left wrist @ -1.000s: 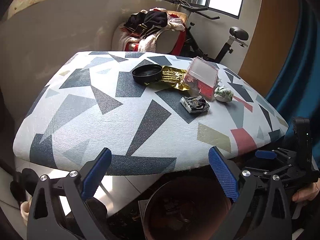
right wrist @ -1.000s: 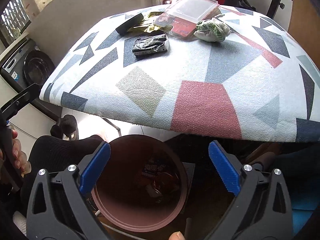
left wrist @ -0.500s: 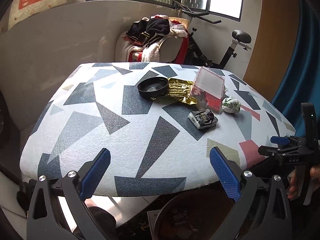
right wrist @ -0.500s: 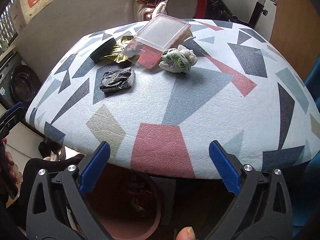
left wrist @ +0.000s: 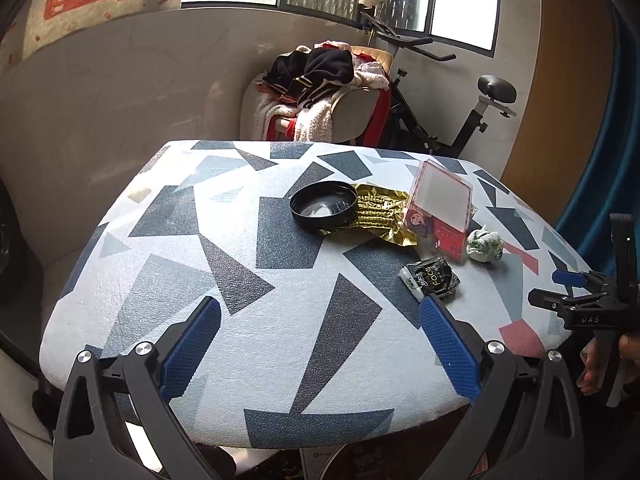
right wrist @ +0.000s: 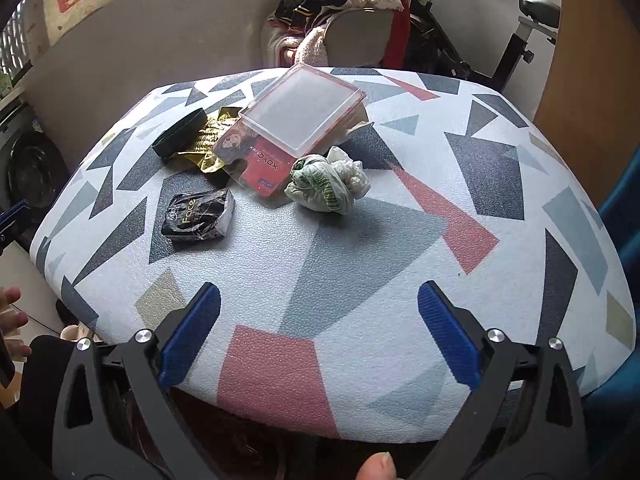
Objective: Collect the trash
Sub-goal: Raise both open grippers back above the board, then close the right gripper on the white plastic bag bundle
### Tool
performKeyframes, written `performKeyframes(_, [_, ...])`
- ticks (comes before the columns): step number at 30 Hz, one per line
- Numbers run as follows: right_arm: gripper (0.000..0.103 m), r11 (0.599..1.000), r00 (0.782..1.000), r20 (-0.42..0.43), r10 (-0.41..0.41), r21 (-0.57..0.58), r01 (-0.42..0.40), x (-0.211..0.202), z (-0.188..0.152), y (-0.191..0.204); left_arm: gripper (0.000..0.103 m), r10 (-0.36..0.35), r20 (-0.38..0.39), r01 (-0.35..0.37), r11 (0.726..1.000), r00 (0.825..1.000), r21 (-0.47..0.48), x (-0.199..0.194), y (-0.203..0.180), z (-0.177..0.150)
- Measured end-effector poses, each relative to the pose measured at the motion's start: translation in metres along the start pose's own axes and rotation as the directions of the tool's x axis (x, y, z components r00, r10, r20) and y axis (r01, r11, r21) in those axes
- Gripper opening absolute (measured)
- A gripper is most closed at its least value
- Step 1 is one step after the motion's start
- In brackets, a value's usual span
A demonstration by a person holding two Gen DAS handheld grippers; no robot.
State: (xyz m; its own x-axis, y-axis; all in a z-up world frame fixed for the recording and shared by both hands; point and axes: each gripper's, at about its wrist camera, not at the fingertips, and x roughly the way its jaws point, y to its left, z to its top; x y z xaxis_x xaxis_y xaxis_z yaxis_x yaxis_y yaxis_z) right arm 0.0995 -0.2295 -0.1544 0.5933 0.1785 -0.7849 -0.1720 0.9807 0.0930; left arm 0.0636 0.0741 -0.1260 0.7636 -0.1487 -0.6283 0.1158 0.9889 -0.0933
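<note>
Several pieces of trash lie on the patterned table point(left wrist: 200, 272) point(right wrist: 400, 264): a black round lid point(left wrist: 323, 205) point(right wrist: 178, 139), a gold foil wrapper point(left wrist: 380, 214) point(right wrist: 204, 144), a clear plastic box with red card point(left wrist: 440, 208) point(right wrist: 292, 124), a crumpled white-green wad point(left wrist: 485, 244) point(right wrist: 326, 184) and a black "Face" packet point(left wrist: 430, 278) point(right wrist: 198, 216). My left gripper point(left wrist: 320, 340) hovers open over the table's near edge. My right gripper point(right wrist: 318, 332) point(left wrist: 576, 292) is open too, at the near right edge, short of the wad. Neither holds anything.
Beyond the table stand a chair heaped with clothes point(left wrist: 320, 92) point(right wrist: 340, 12) and an exercise bike point(left wrist: 460, 112). A blue curtain point(left wrist: 624, 160) hangs at the right. Below the near edge a bin's rim point(left wrist: 328, 468) barely shows. A person's fingers point(right wrist: 12, 312) appear at left.
Both grippers have risen from over the brown bin below the table edge to table height and moved forward over the tabletop. The bin has almost dropped out of view. Both stay open.
</note>
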Motion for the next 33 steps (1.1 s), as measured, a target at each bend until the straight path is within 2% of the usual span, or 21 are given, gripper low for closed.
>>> performKeyframes(6, [0.097, 1.000, 1.000, 0.019, 0.003, 0.010, -0.003, 0.033, 0.042, -0.007, 0.097, 0.010, -0.007, -0.010, 1.000, 1.000, -0.009, 0.018, 0.004, 0.008])
performKeyframes(12, [0.095, 1.000, 1.000, -0.003, 0.000, 0.025, 0.000, 0.074, 0.067, -0.015, 0.097, -0.017, -0.030, 0.016, 1.000, 0.999, -0.027, 0.039, 0.007, 0.018])
performKeyframes(16, [0.069, 1.000, 0.999, -0.040, 0.005, -0.014, -0.006, 0.091, 0.069, -0.012, 0.097, -0.024, -0.069, 0.020, 0.998, 0.997, -0.053, 0.060, 0.010, 0.029])
performKeyframes(17, [0.059, 1.000, 0.999, -0.041, 0.014, -0.027, -0.016, 0.092, 0.067, -0.011, 0.097, -0.023, -0.075, 0.019, 0.999, 0.997, -0.048, 0.065, 0.009, 0.032])
performKeyframes(18, [0.055, 0.999, 0.999, -0.039, 0.020, -0.039, -0.022, 0.093, 0.066, -0.009, 0.097, -0.020, -0.077, 0.018, 0.999, 0.997, -0.036, 0.070, 0.008, 0.034])
performKeyframes(26, [0.051, 0.998, 0.999, 0.031, 0.044, -0.036, -0.043, 0.077, 0.063, -0.011, 0.097, -0.019, -0.123, 0.019, 1.000, 0.992, -0.004, 0.107, 0.008, 0.057])
performKeyframes(33, [0.051, 0.997, 0.996, 0.065, 0.059, -0.051, -0.056, 0.063, 0.064, -0.012, 0.097, -0.023, -0.127, 0.028, 0.999, 0.992, 0.037, 0.133, 0.003, 0.075])
